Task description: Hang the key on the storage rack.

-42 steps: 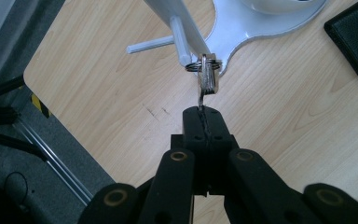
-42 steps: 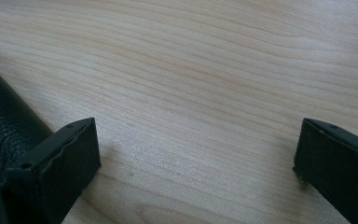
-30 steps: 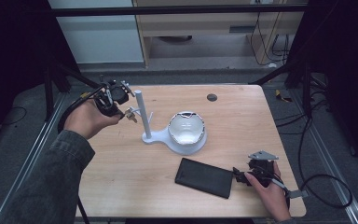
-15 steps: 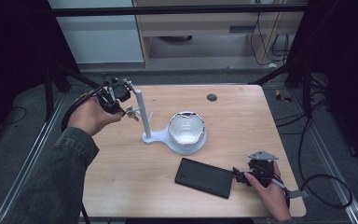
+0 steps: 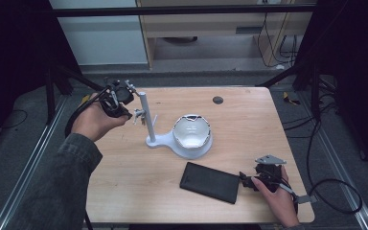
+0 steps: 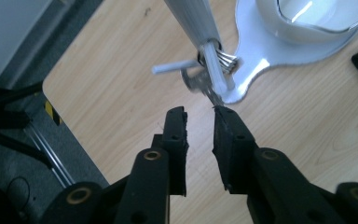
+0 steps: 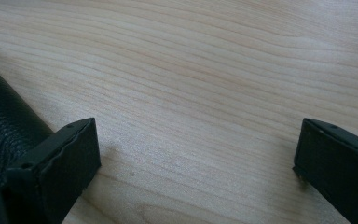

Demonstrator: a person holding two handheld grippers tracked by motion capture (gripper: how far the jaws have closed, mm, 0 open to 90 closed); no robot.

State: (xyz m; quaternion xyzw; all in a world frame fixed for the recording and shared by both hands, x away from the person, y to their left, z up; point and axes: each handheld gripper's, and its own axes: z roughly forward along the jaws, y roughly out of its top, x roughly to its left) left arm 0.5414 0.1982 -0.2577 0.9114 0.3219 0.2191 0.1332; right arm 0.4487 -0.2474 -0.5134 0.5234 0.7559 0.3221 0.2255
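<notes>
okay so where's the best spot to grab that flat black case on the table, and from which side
Take the black case by its short right-hand edge, coming in low from the right, where the right gripper sits with jaws wide apart. It lies flat on the table, so only its thin edges offer a pinch, and that end is nearest.

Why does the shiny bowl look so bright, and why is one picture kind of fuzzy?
In the left gripper view, light glares off the bowl, and the white post close to the camera is blurred. In the high view, the room around the table is dark. In the right gripper view, the wood grain looks soft.
</notes>
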